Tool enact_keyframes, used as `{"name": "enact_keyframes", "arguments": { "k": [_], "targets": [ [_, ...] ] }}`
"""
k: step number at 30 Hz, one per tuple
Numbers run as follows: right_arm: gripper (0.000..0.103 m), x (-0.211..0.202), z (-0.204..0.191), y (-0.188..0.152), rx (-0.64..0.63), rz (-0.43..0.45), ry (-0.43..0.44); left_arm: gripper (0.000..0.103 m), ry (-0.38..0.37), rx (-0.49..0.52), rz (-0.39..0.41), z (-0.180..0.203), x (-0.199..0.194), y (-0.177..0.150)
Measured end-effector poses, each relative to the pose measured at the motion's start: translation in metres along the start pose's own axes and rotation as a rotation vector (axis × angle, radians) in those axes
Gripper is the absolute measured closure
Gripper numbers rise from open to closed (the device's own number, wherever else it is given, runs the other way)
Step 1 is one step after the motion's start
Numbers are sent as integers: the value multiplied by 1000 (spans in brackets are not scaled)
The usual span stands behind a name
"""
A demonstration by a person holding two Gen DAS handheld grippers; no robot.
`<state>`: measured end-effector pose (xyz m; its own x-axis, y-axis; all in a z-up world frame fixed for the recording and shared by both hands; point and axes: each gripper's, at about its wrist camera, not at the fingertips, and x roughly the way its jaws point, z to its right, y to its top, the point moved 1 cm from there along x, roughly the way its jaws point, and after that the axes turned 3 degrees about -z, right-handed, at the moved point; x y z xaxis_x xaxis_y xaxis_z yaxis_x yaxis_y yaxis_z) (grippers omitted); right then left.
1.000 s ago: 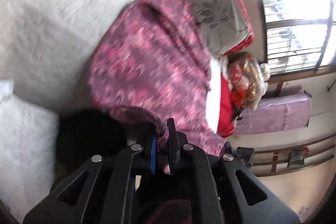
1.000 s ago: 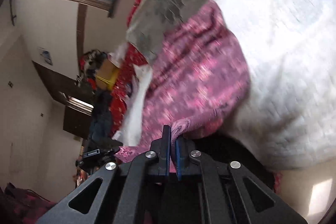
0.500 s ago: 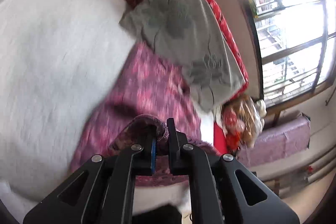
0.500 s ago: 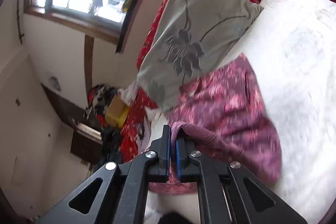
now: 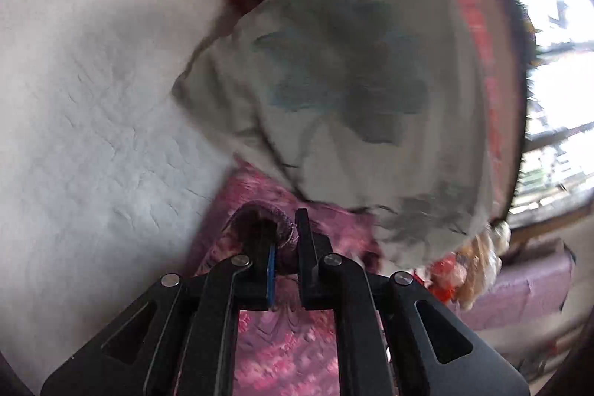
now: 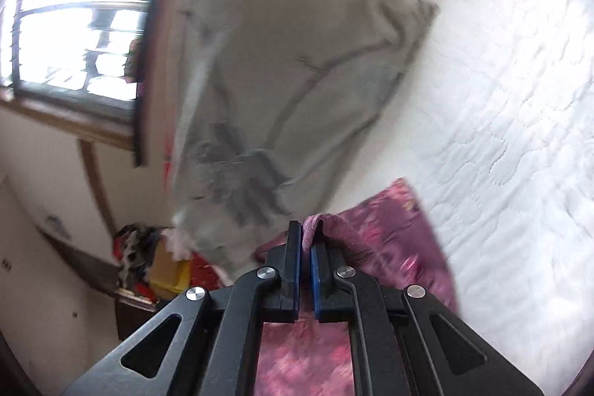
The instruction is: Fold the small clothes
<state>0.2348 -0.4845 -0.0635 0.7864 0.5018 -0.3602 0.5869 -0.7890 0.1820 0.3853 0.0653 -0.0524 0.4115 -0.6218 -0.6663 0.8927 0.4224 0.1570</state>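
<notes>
— On the white bed (image 6: 519, 99), at 6 o'clock below the grey pillow (image 5: 352, 80), where's the pink garment (image 6: 389, 229)?

— Pinched by both: left hand-held gripper (image 5: 286, 240) and right hand-held gripper (image 6: 304, 240) each clamp its hem.

— Folded?

— Looks like 1 fold underway; the rest remains, I'd judge.

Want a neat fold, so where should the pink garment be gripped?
By its thick hem, where both grippers, left and right, are shut on the pink garment, coming from the near edge: the hem bunches into a firm roll.
</notes>
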Motion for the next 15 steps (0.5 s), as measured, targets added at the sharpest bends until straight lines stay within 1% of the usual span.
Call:
{"name": "enact_keyframes", "arguments": {
  "k": [1,2,3,4,5,6,7,8,9,10,11,12,13,14,15],
  "targets": [
    [93,7,6,3,23,-17,-25,97,19,-30,-21,-6,8,3],
    [93,16,14,7,64,-41,-62,97,14,-67,-43,-12,14,6],
    [93,19,19,9,93,-51,-69,97,-10,-96,-60,-17,15,9],
    [93,17,21,14,126,-27,-42,96,-38,-119,-64,-20,14,12],
    [91,11,21,18,138,5,5,95,-75,-147,-61,-23,9,15],
    [84,5,21,21,144,40,30,94,-130,-175,-58,-26,4,16],
    [79,-9,21,25,153,115,58,89,-167,-193,-52,-28,-1,17],
    [69,-18,21,26,156,154,70,82,-200,-200,-44,-29,-7,16],
    [67,-28,19,25,137,184,80,78,-206,-183,-37,-29,-14,13],
    [67,-30,16,24,110,168,70,72,-198,-153,-25,-27,-21,9],
    [67,-29,7,18,38,106,23,68,-195,-110,-18,-23,-28,3],
    [67,-27,1,11,-15,66,1,67,-206,-71,-20,-21,-33,-5],
    [67,-22,-8,-2,-87,0,-7,65,-218,-41,-26,-20,-38,-13],
    [67,-15,-13,-14,-135,-69,2,61,-239,-8,-38,-19,-40,-24],
    [65,-8,-15,-21,-158,-116,6,57,-251,23,-58,-17,-39,-34]
  ]
}}
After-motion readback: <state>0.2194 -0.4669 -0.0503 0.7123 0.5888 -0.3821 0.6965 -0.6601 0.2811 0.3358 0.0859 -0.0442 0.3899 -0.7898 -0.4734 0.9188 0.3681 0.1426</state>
